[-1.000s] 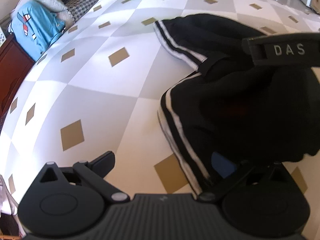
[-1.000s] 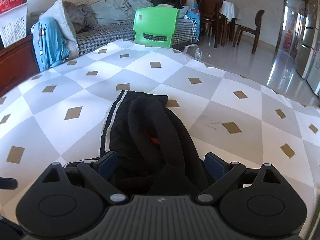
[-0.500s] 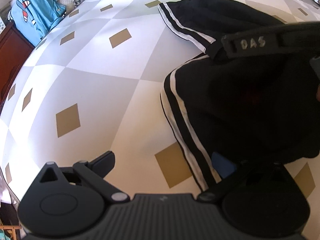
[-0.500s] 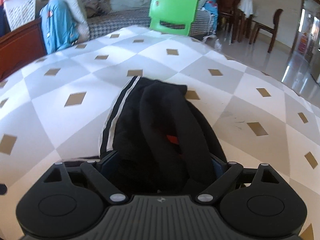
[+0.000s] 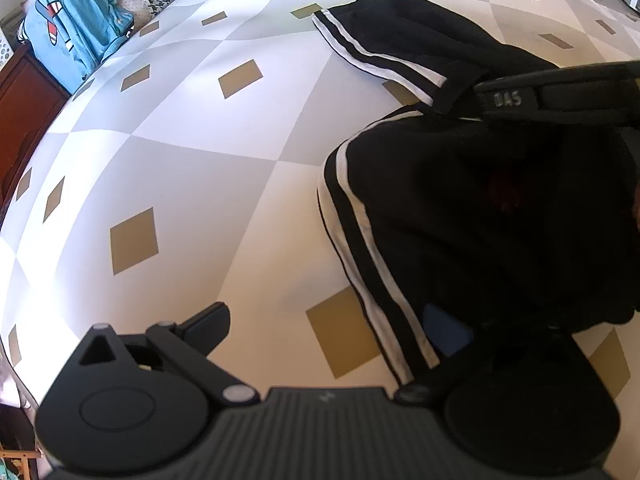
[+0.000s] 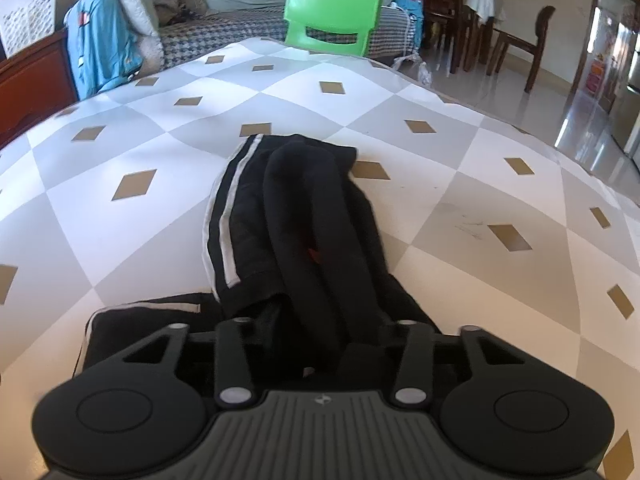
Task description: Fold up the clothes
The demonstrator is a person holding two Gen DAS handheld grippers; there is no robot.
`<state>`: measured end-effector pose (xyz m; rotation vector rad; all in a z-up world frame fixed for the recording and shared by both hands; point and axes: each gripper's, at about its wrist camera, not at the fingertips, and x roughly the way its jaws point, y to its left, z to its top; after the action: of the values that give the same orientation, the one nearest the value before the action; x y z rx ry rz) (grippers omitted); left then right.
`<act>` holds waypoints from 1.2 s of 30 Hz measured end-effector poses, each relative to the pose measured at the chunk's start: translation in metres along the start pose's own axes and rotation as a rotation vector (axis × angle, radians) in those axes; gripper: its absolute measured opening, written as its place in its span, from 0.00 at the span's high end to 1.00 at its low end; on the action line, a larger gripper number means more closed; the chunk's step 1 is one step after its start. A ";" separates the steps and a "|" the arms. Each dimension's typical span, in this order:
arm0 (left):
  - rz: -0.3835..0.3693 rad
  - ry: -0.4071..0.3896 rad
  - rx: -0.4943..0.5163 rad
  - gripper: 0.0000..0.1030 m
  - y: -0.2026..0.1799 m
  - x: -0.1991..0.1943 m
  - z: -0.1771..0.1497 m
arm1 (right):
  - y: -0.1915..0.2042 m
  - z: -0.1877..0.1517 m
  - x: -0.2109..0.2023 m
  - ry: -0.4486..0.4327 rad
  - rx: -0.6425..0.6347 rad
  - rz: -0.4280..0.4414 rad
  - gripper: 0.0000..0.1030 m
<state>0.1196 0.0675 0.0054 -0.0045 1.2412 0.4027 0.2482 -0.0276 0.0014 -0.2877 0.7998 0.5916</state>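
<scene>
- Now the step in hand seems to be the taking of the garment for a fold; the black trousers (image 6: 296, 220), with white stripes along the side, are lying bunched on the checked table cover (image 6: 460, 184), about in its middle and well apart from the far edge where the green chair (image 6: 332, 20) is standing.
- The right gripper (image 6: 320, 344) is closing its jaws; a thick roll of the black cloth is lying between them, but whether the pads are already pressing it I cannot tell.
- The left gripper (image 5: 332, 332) is standing wide; its right finger (image 5: 444, 336) is touching the striped edge of the trousers, its left finger (image 5: 208, 322) is over the bare cover; it is holding nothing.
- The next move, in my judgement, is asking for a firm pinch by the right gripper, and for the left one to close on the striped edge, before the cloth is lifted and laid flat.
</scene>
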 end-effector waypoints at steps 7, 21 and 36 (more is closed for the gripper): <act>0.011 -0.018 0.004 0.00 -0.001 0.001 0.001 | -0.011 0.004 -0.017 -0.001 0.088 0.066 0.81; 0.007 -0.034 -0.036 0.00 0.005 0.003 0.000 | -0.008 0.001 -0.090 -0.064 0.096 0.231 0.83; 0.080 -0.035 -0.094 0.00 0.027 0.001 -0.001 | -0.012 -0.063 -0.145 -0.010 0.002 0.223 0.83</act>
<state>0.1111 0.0931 0.0100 -0.0281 1.1902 0.5282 0.1392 -0.1219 0.0671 -0.1950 0.8282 0.8005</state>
